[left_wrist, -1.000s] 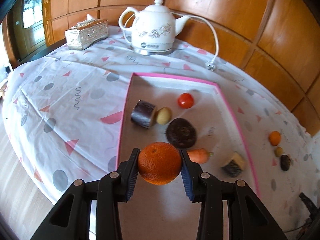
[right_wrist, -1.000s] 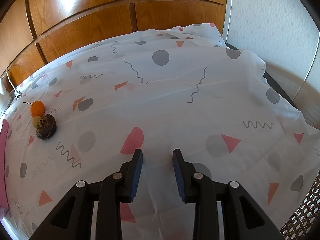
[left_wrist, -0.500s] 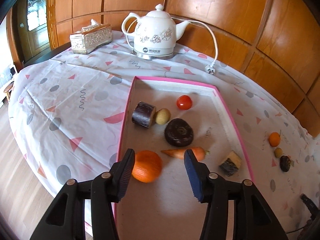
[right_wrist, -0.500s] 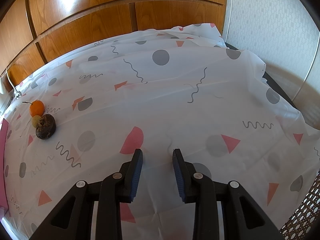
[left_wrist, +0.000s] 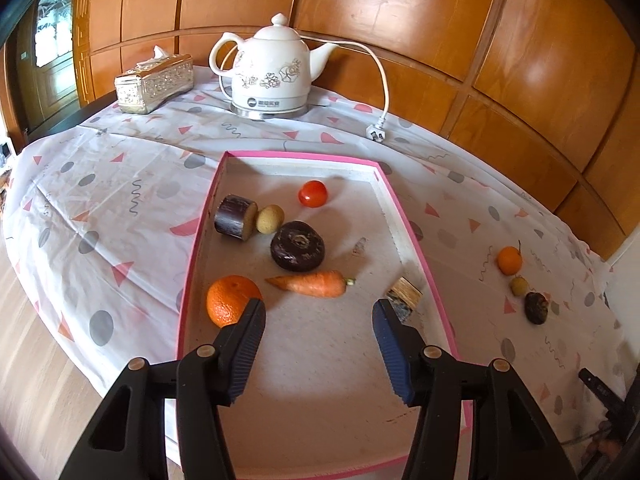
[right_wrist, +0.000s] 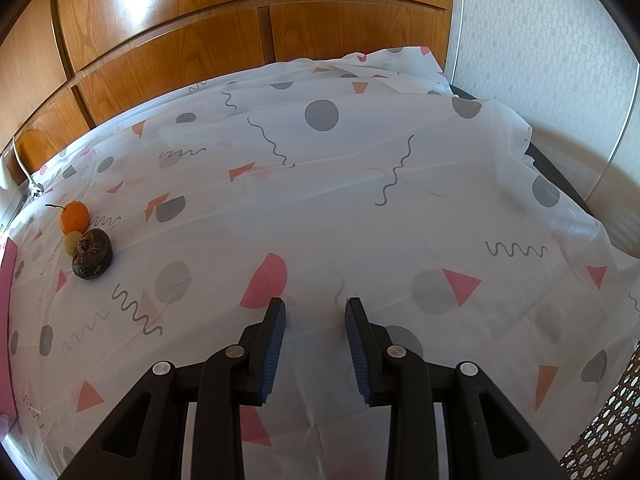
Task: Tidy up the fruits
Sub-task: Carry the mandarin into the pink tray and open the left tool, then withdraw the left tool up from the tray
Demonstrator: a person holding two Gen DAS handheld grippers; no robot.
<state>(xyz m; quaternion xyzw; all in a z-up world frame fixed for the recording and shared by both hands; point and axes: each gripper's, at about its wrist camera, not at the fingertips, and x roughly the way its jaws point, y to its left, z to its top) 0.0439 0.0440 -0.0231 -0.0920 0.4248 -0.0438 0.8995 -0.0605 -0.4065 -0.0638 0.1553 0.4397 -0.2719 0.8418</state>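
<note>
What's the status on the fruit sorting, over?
Left tongs opening, empty; right tongs open, idle. Orange in tray. Nothing in the way.

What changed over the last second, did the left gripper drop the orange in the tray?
Yes. The left gripper let go of the orange, which now lies in the pink tray beside the carrot. Its jaws are opening, nothing between them, and it has drawn back. The right gripper and the three fruits on the cloth stayed put.

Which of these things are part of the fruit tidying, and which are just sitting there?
Part of the job: tray, orange, tomato, carrot, and three small fruits on the cloth.

Just lying about: kettle, tissue box, plug.
</note>
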